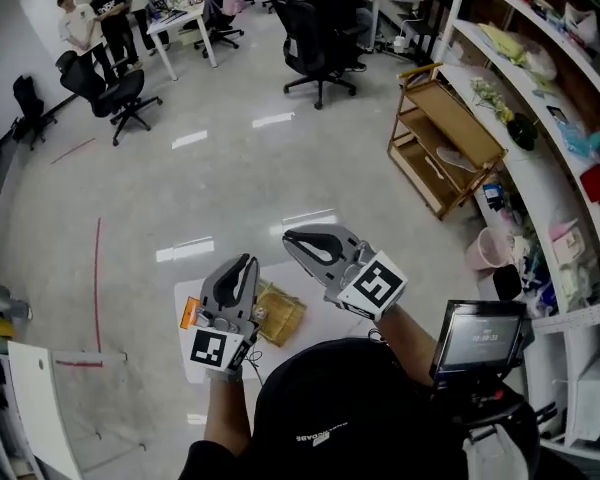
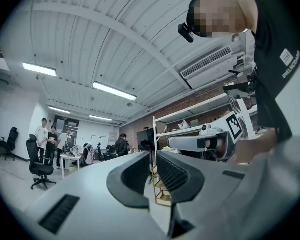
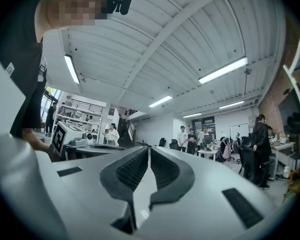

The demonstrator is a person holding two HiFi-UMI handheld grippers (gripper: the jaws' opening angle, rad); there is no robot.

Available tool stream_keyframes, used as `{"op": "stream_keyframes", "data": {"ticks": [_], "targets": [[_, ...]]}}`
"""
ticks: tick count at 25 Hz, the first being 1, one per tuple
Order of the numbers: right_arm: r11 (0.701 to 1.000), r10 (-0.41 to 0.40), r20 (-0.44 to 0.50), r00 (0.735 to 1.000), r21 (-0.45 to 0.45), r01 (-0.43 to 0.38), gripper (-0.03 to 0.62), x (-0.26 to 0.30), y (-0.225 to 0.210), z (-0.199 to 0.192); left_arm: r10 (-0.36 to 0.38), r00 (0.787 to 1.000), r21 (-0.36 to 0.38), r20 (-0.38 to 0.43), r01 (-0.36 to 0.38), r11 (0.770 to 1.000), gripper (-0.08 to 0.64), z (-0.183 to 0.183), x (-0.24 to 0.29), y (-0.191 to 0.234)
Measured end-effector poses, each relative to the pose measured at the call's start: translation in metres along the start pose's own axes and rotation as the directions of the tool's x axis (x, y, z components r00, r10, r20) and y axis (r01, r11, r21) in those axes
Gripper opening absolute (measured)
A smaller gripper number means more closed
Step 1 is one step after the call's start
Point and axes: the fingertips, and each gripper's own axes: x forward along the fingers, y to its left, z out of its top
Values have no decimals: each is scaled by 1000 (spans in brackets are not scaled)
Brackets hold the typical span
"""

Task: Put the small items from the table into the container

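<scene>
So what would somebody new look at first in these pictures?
Two grey tongs hover in the middle: the left tongs slightly apart, the right tongs closed, both empty. Right under them a yellowish container sits on a small white table. Around it spreads a shiny floor with black office chairs.

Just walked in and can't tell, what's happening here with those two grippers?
A person holds a gripper in each hand, both up above the small white table and pointing out across the room. The left gripper has its jaws slightly apart, the right gripper has them together, and neither holds anything. A yellowish container sits on the table below them.
</scene>
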Motion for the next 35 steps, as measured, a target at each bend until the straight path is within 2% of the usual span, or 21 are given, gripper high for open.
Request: {"op": "stream_keyframes", "data": {"ticks": [6,17,23,28,35], "targets": [[1000,-19,12,1000,22,19,25,-27,-16,-7,-16,1000,14,-21,17,1000,46,-12,10,-16],[998,-29,41,999,60,27,25,-38,-34,-4,-16,998,18,-53,17,1000,46,-18,22,-19],[998,-10,30,999,66,8,25,-33,-31,-6,-9,998,5,-55,9,1000,46,-18,25,-22],[1000,5,-7,1000,5,-5,25,-30,-22,-11,0,998,-10,-64,0,1000,46,-24,21,-18],[1000,-9,-27,1000,29,10,25,-33,-26,-21,-20,997,-17,-71,19,1000,46,-30,25,-23]]}}
